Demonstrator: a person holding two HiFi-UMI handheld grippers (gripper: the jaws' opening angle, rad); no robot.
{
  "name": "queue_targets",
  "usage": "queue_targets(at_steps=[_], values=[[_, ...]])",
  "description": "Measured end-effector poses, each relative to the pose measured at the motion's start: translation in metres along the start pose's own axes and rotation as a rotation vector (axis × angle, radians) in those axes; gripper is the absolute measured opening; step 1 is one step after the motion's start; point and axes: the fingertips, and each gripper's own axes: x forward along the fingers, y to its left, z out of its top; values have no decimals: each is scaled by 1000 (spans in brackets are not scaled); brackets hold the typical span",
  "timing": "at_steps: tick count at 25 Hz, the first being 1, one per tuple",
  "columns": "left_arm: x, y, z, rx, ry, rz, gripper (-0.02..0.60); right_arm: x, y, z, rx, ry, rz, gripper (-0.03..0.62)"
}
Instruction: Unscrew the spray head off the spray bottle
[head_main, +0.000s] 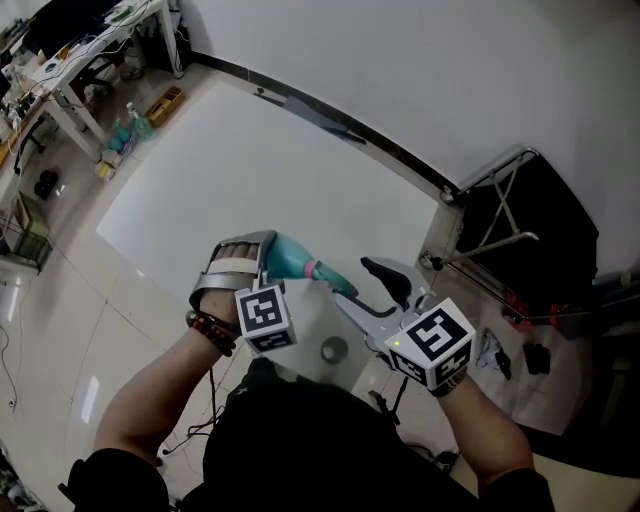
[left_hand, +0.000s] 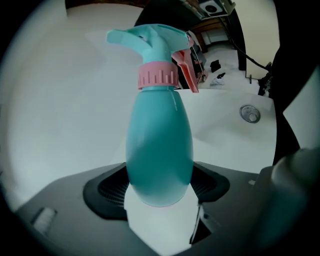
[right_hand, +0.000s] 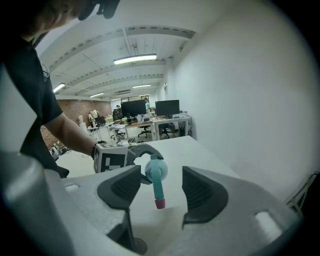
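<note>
A teal spray bottle with a pink collar and a teal spray head is held above the white table. My left gripper is shut on the bottle's lower body, and the head still sits on the neck. In the head view the bottle lies nearly level, its head pointing right toward my right gripper. The right gripper is open. The spray head shows end-on beyond its pads, apart from both.
A small round metal piece lies on the table under the grippers. A black folding frame stands off the table's right end. Desks and clutter fill the far left.
</note>
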Motion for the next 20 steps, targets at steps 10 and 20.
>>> queue_targets(at_steps=[10, 20], values=[[-14, 11, 3, 184, 71, 104, 407, 28, 17, -17, -68, 121, 57, 242], [-22, 8, 11, 226, 87, 113, 405, 44, 22, -31, -101, 191, 47, 238]])
